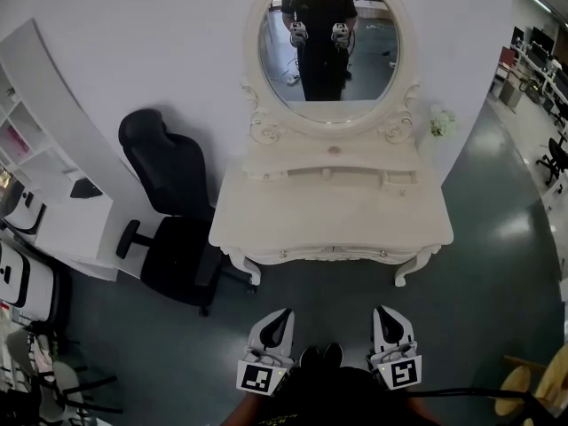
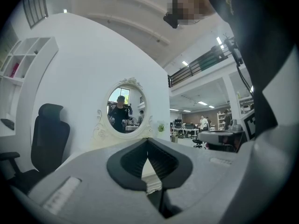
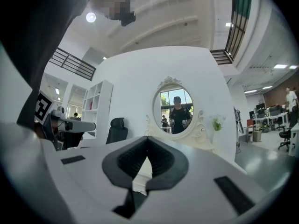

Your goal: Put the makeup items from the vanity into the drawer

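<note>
1. The left gripper (image 1: 279,316) is low in the head view, above the dark floor (image 1: 479,273). In its own view its jaws are clenched tip to tip with nothing between them.
2. The right gripper (image 1: 388,313) is beside it, level with it and well apart from it. Its jaws are likewise pressed together and empty.
3. Both grippers point at the vanity desk (image 1: 266,211), which stands ahead of them against the white wall, and neither touches it.
4. The drawer front (image 1: 333,254), with small knobs, runs under the front edge of the desk top and sits flush.
5. The makeup items are too small to make out on the pale desk top.
6. An oval mirror (image 1: 373,69) in a carved frame rises from the back of the desk and shows a person in dark clothes holding both grippers.
7. A small sprig of flowers (image 1: 441,124) is just right of the mirror.
8. A black office chair (image 1: 169,211) stands just left of the desk, and a white shelf unit (image 1: 44,149) is farther left.
</note>
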Available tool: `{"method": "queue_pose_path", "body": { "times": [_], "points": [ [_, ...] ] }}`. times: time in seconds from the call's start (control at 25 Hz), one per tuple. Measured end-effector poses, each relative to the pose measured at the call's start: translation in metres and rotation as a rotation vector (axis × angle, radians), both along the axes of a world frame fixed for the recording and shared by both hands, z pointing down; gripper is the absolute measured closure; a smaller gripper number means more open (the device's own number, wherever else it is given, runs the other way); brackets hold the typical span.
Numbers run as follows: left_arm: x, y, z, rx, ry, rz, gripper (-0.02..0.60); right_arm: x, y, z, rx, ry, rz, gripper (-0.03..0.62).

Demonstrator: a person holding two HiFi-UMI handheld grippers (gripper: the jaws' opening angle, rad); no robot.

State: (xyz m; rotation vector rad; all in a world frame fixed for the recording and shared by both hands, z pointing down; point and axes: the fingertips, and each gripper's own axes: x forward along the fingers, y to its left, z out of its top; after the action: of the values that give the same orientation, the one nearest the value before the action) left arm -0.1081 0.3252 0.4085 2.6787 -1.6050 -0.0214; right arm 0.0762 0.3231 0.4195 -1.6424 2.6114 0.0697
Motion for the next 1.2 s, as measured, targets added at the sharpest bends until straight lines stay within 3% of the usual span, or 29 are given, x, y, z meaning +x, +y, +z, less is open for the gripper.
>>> {"method": "queue_pose_path", "body": {
  "times": [0.4,1.04,1.2],
  "points": [
    [0.021,-0.012,-0.002,-0.007,-0.028,-0.005,0.560,0.020,-0.015,0.003,0.006,0.004,-0.007,0.592],
    [0.026,-0.010,-0.003,-0.005,-0.037,-0.028,0.560,0.030,-0.013,0.003,0.023,0.011,-0.018,0.592],
    [0.025,-0.016,-0.009,0.034,-0.027,-0.047,0.560,0.036,-0.019,0.013,-0.007,0.009,-0.019,0.592]
  ]
}}
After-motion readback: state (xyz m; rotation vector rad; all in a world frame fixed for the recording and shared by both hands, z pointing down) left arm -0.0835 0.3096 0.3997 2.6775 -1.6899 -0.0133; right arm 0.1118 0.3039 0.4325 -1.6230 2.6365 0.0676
